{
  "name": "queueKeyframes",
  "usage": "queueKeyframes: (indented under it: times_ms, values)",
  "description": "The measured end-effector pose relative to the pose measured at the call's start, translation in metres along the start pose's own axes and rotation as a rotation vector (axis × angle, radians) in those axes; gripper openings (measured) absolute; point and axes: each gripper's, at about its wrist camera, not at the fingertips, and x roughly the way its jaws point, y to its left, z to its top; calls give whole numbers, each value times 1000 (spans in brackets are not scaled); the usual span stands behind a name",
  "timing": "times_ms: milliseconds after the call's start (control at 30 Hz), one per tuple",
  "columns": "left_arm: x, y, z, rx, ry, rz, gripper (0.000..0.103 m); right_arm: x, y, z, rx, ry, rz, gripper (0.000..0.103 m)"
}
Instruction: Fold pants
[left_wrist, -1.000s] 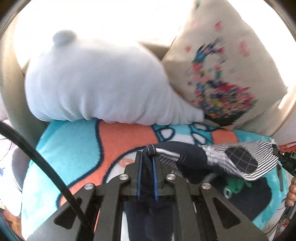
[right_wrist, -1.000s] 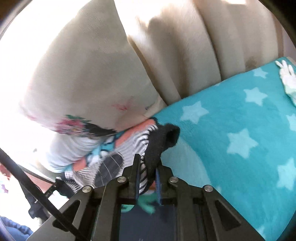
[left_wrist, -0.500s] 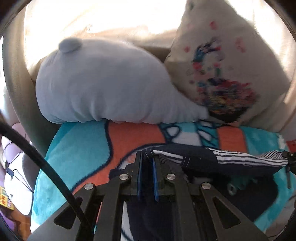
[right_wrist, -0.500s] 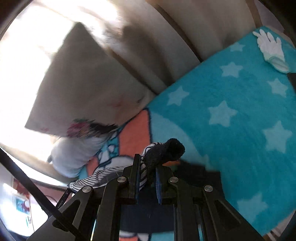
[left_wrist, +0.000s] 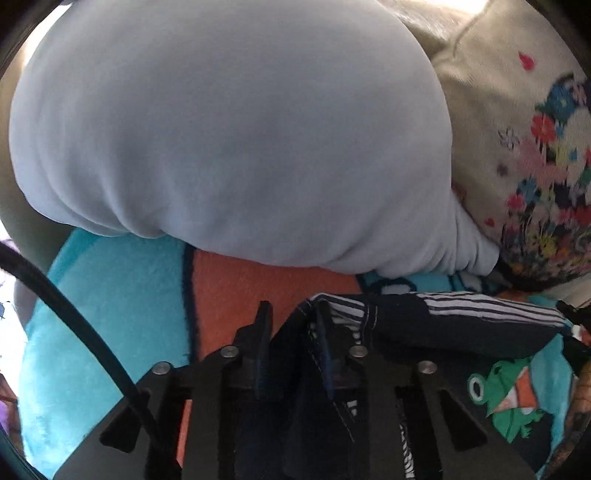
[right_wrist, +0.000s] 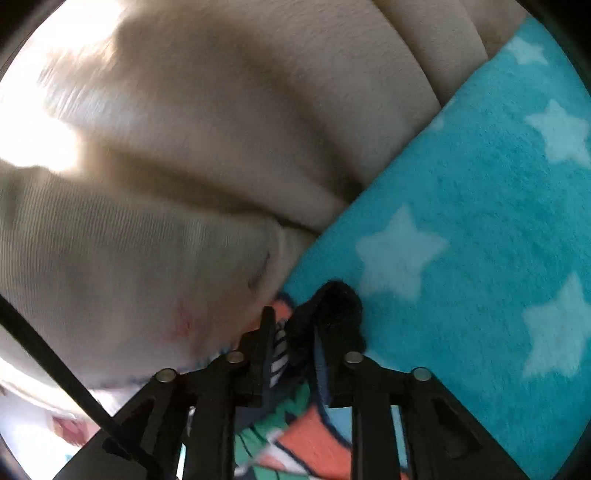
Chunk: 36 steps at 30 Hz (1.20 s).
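Note:
The pants (left_wrist: 461, 323) are dark navy with white stripes and lie bunched on the blanket, stretching to the right in the left wrist view. My left gripper (left_wrist: 294, 325) sits low at their left end. Its jaws are opening, and the cloth hangs loose between them against the right finger (left_wrist: 325, 332). In the right wrist view the pants' other dark end (right_wrist: 340, 306) pokes up over the blanket. My right gripper (right_wrist: 295, 332) is also opening, with the cloth slack between its pads and leaning on the right finger (right_wrist: 325, 350).
A big pale blue pillow (left_wrist: 240, 129) fills the space just ahead of the left gripper, with a floral cushion (left_wrist: 535, 166) to its right. The teal and orange blanket (left_wrist: 110, 302) covers the seat, starred (right_wrist: 461, 221) on the right. The beige sofa back (right_wrist: 258, 110) rises behind.
Both grippers have dropped and pushed forward toward the pillow and sofa back, carrying the pants down onto the blanket. Both pairs of jaws, shut on the cloth before, now stand apart.

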Motion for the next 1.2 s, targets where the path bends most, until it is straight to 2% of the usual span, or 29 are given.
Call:
queueKeyframes:
  times_ms: [67, 167, 233, 333, 433, 600, 700, 767, 800, 833, 867, 1000, 1133, 1200]
  values:
    - [-1, 5, 1, -16, -8, -23, 42, -4, -1, 9, -4, -41, -5, 30]
    - [-5, 12, 3, -41, -17, -48, 48, -16, -1, 16, -34, -100, -41, 39]
    - [-10, 20, 4, -59, -16, -76, 49, -26, -3, 18, -54, -123, -34, 52]
    - [-26, 37, 0, -75, -26, -107, 51, -38, -3, 10, -119, -122, -99, 53]
    - [-41, 52, -13, -96, -35, -111, 58, -31, 2, -7, -232, -61, -179, 53]
    - [-40, 69, -39, -102, 26, -121, 59, -10, -3, -27, -269, 21, -188, 53]
    - [-31, 64, -52, -77, 64, -118, 59, -3, 3, -33, -300, 3, -205, 53]
    - [-22, 57, -59, -53, 91, -102, 59, -1, 5, -35, -296, 9, -194, 44]
    - [-24, 48, -64, -21, 78, -61, 59, -2, 5, -37, -288, 38, -169, 22]
    - [-22, 40, -53, 10, 82, -38, 49, -4, 6, -41, -281, 60, -157, 18]
    - [-22, 34, -54, 33, 95, -37, 29, -9, 4, -43, -274, 57, -153, 16]
    - [-35, 25, -52, 65, 81, 16, 27, -33, -1, -49, -257, 36, -135, 14]
    - [-44, 18, -51, 63, 55, 58, 27, -76, -19, -58, -199, 9, -80, 14]
    - [-41, 21, -50, 50, 73, 86, 28, -82, -27, -58, -173, -13, -94, 14]
